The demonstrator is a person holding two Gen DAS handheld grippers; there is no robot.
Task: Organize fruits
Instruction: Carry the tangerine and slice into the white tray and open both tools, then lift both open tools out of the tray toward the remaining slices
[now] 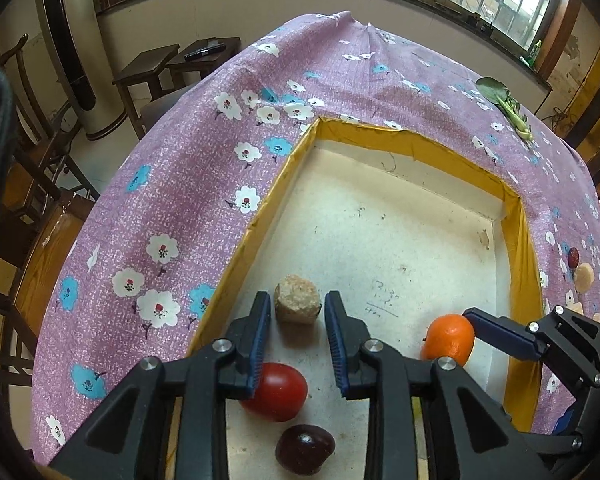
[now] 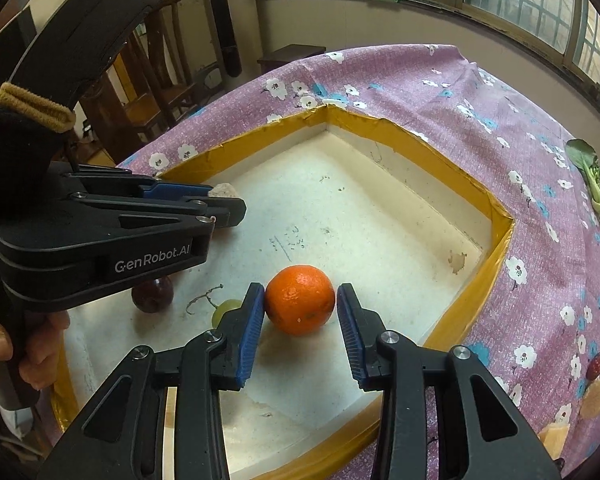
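A white tray with a yellow-taped rim [image 1: 420, 144] sits on the purple flowered cloth. My left gripper [image 1: 296, 308] stands open around a rough beige lump [image 1: 298, 304] on the tray floor, with a thin gap at each pad. A red tomato [image 1: 276, 392] and a dark round fruit [image 1: 305, 454] lie under its fingers. My right gripper [image 2: 300, 312] is open around an orange [image 2: 300, 299] resting on the tray; the left pad grazes it and the right pad stands just off it. A green grape [image 2: 226, 308] with a stem lies beside the left pad.
On the cloth right of the tray lie a leafy green [image 2: 588, 172], a red date [image 2: 596, 364] and pale yellow pieces [image 2: 596, 398]. A person's hand [image 2: 40, 344] holds the left gripper's handle. Wooden chairs and stools stand beyond the table's left edge, below the windows.
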